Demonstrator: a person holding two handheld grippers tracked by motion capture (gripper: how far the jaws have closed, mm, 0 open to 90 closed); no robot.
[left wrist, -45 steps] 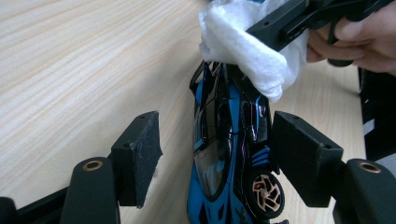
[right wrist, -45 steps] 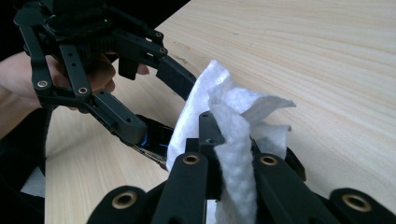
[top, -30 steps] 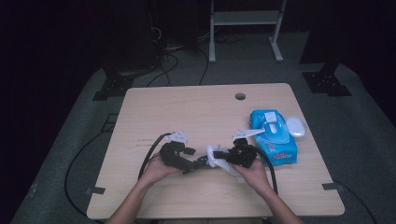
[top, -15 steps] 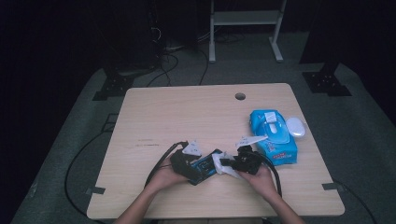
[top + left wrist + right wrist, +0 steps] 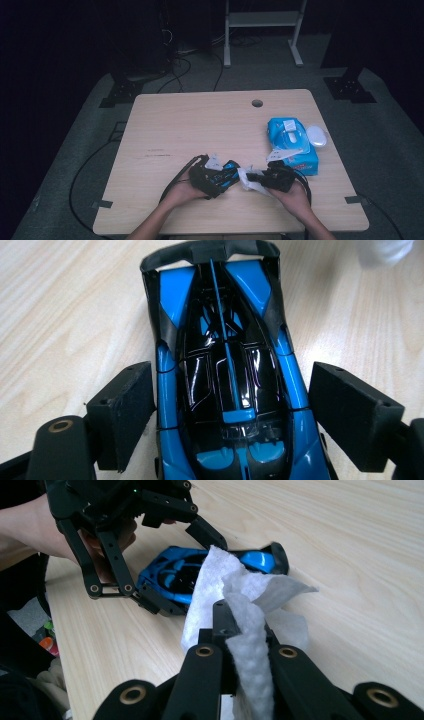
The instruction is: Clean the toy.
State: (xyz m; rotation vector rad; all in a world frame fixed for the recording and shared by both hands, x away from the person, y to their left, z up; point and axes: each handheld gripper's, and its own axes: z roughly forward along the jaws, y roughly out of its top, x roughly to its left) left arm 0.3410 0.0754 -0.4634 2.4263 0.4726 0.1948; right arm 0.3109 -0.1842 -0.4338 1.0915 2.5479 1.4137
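A blue and black toy car (image 5: pixel 227 370) is straddled by the left tool (image 5: pixel 212 176) while a white wipe (image 5: pixel 240 605) is held beside it by the right tool (image 5: pixel 267 178).

The car lies on the desk (image 5: pixel 200 125) near its front edge, between the left tool's jaws, which are spread with a gap seen on either side of the body. The right tool's jaws are clamped on the wipe, whose loose end is draped against the car. A blue wipes pack (image 5: pixel 291 145) is seen just beyond, to the right.
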